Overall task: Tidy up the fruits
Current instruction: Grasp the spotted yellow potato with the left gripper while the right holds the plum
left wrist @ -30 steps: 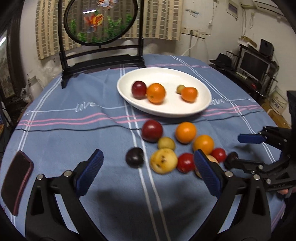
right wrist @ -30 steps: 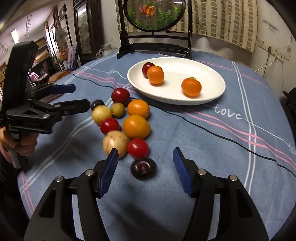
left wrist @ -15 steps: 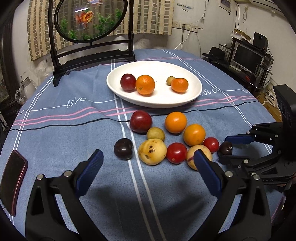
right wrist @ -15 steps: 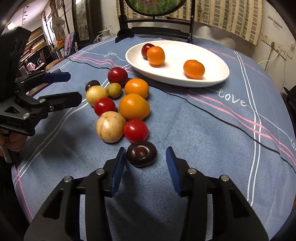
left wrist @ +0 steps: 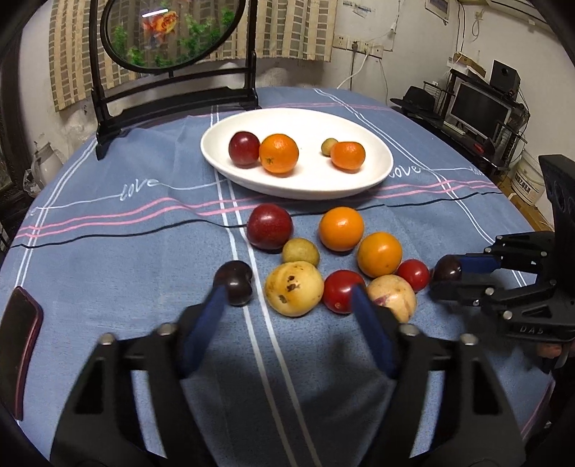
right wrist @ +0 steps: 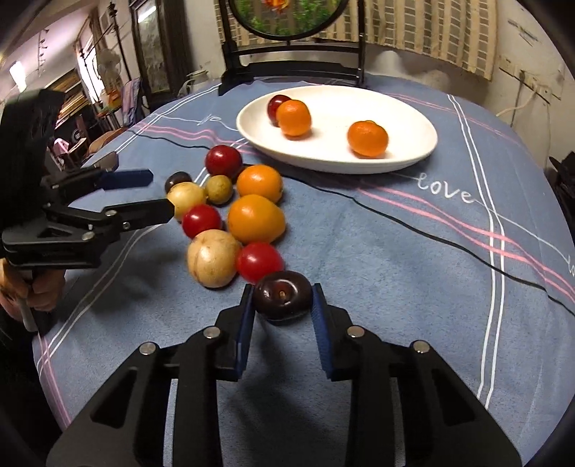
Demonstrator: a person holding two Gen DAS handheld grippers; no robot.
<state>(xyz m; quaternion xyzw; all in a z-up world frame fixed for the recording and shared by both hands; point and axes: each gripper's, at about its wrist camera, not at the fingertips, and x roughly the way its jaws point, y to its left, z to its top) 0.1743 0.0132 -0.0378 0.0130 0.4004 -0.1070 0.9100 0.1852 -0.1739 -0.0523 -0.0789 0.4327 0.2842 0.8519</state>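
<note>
A white oval plate (left wrist: pixel 381 172) (right wrist: pixel 424 143) holds a red plum, two oranges and a small green fruit. Several loose fruits lie in a cluster on the blue cloth in front of it. My right gripper (right wrist: pixel 282 298) (left wrist: pixel 451 276) is shut on a dark plum (right wrist: pixel 282 292) (left wrist: pixel 447 269) at the cluster's near end, resting on the cloth. My left gripper (left wrist: pixel 287 298) (right wrist: pixel 160 194) is open, its fingers on either side of a yellow spotted fruit (left wrist: pixel 294 288) (right wrist: pixel 186 195). Another dark plum (left wrist: pixel 235 282) lies by its left finger.
A black stand with a round fish picture (left wrist: pixel 169 32) stands behind the plate. A dark red phone (left wrist: pixel 18 345) lies at the cloth's left edge. Bare cloth extends right of the cluster (right wrist: pixel 413 269). A desk with a monitor (left wrist: pixel 481 107) stands beyond the table.
My right gripper has moved forward and closed on the dark plum. My left gripper has moved forward toward the cluster and its fingers have come somewhat closer together.
</note>
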